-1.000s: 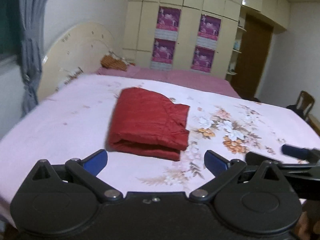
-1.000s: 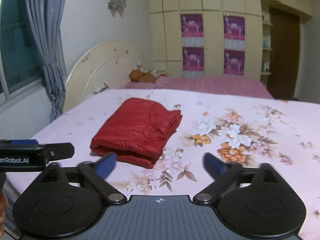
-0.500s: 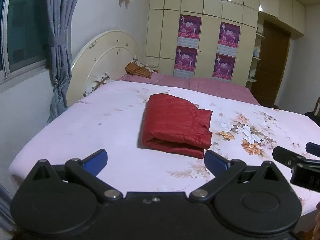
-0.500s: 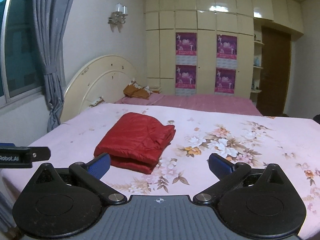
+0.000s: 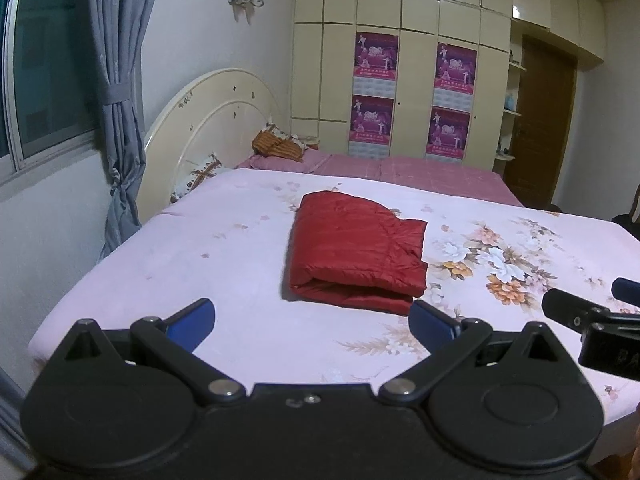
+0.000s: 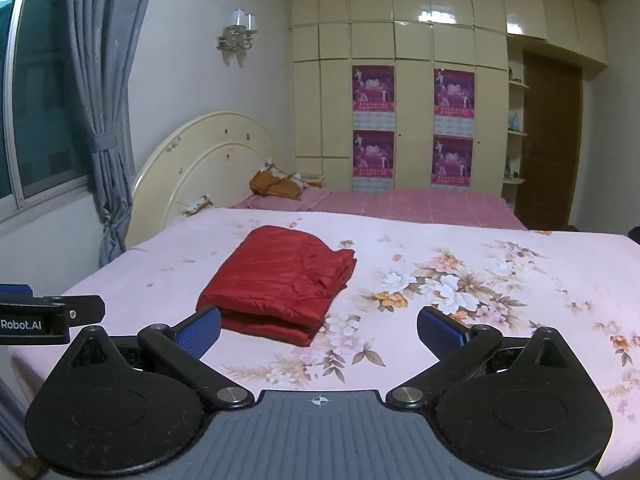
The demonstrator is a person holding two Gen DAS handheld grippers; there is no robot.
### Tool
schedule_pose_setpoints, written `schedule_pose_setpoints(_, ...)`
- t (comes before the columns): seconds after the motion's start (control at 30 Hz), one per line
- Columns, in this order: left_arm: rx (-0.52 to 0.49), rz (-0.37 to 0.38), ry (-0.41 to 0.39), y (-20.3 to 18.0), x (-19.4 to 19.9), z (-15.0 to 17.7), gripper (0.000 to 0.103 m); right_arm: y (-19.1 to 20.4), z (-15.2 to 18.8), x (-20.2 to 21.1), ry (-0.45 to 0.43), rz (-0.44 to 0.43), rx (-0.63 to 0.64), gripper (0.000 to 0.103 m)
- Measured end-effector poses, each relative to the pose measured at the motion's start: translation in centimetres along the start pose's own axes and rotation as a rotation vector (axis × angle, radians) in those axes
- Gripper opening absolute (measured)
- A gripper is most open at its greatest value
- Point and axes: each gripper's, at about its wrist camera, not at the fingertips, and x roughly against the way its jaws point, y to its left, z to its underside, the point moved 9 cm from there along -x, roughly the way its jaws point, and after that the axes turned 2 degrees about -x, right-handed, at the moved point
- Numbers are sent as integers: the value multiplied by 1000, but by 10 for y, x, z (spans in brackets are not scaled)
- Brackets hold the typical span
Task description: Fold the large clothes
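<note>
Left wrist view: bed (image 5: 208, 248) with pink floral sheet fills most of the room, cream wardrobe (image 5: 416, 60) behind it. Red garment (image 5: 356, 244) sits mid-bed, already a compact layered rectangle, fold edge toward us. Left gripper (image 5: 312, 318) hangs over the near edge of the bed, fingers spread wide, nothing between them, well short of the cloth. Right gripper (image 6: 319, 327) same: spread, empty, apart from the garment. Looks like the folding is done and this is the stand-off step. Next, if anything: square up the loose right-side layers, or grab another item.
</note>
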Motion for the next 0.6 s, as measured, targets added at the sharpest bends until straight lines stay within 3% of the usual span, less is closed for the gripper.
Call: schedule_pose_setpoints(0.6,-11,-10,2,0,-2,-1,103,0,1,-3,7,-19,1,103)
